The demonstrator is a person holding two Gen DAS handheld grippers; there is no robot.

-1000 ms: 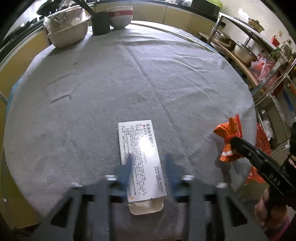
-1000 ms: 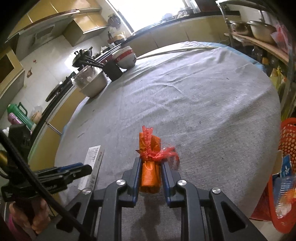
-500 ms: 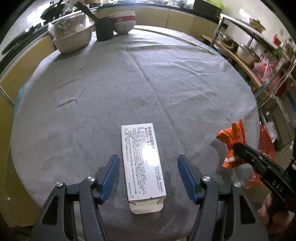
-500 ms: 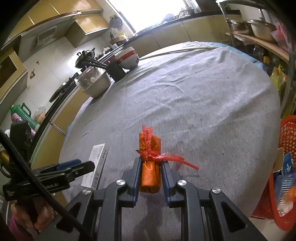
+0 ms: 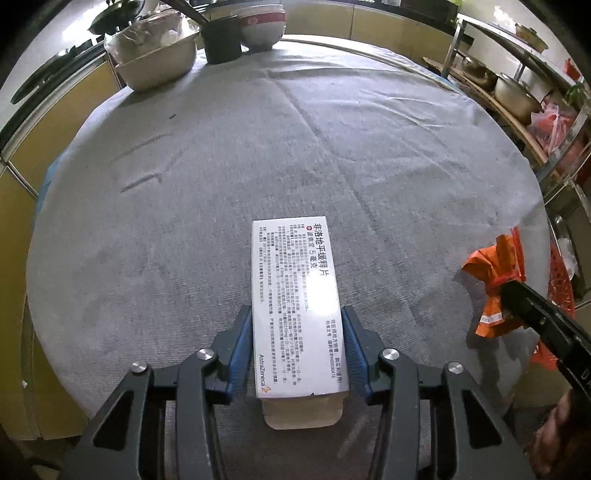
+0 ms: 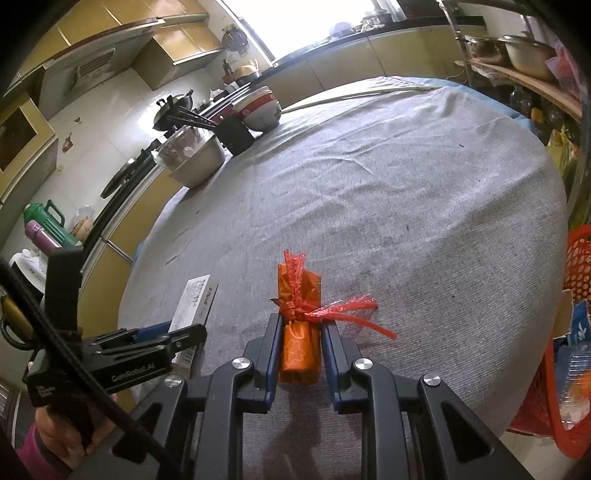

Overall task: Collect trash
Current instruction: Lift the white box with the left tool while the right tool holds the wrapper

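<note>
A white medicine box [image 5: 297, 306] with printed text is held between the blue pads of my left gripper [image 5: 297, 325], which is shut on its long sides near the table's front edge. The box also shows in the right wrist view [image 6: 195, 299]. My right gripper [image 6: 299, 328] is shut on an orange wrapper tied with red ribbon [image 6: 299, 325] and holds it just above the grey tablecloth. The wrapper also shows at the right in the left wrist view [image 5: 496, 288].
A round table with a grey cloth [image 5: 258, 155] carries a metal bowl [image 5: 159, 62], a black cup [image 5: 221, 38] and a red-and-white bowl [image 5: 262, 26] at the far edge. A red basket [image 6: 569, 343] with trash stands right of the table. Shelves with pots [image 5: 513, 92] stand on the right.
My left gripper was wide open around the box half a second ago and has closed on its sides. The right gripper keeps its hold on the orange wrapper.
</note>
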